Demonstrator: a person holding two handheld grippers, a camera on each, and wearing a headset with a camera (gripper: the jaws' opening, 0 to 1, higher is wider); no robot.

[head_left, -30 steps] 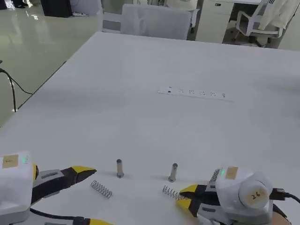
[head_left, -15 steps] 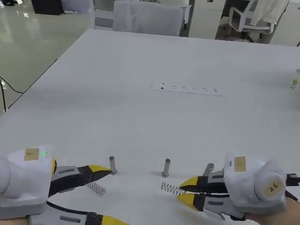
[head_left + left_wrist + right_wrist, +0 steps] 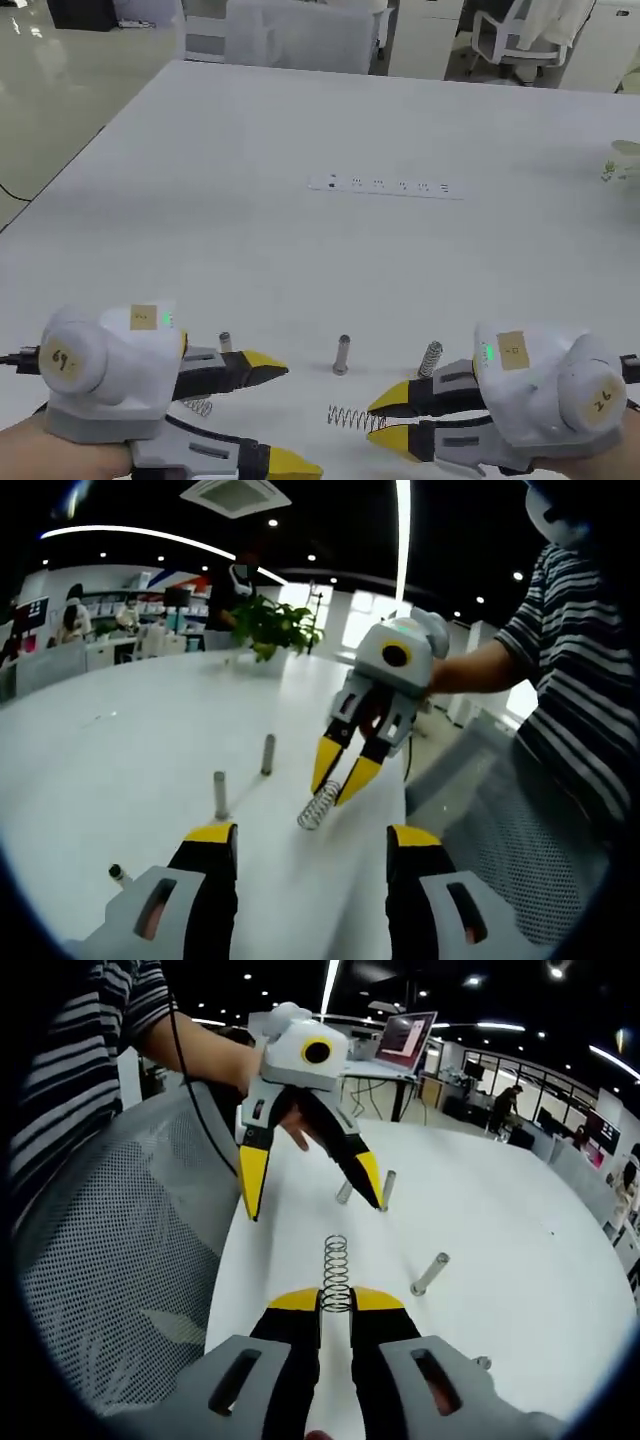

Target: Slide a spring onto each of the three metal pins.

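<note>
A wide white table (image 3: 300, 150) is stretching toward the far side, and a white power strip (image 3: 385, 186) is lying flat on it, past the middle. Beyond the far edge a pale chair (image 3: 300, 35) is standing close to the table, and a white office chair (image 3: 520, 40) is sitting further right. Glossy floor (image 3: 60, 90) is reflecting light at the far left. In the left gripper view a leafy potted plant (image 3: 270, 625) is standing at the tabletop's distant end. In the right gripper view an open laptop (image 3: 405, 1035) is glowing on a far desk, a grey mesh chair (image 3: 130, 1230) is sitting just beside the table's near edge, and strip lights (image 3: 330, 985) are shining overhead.
</note>
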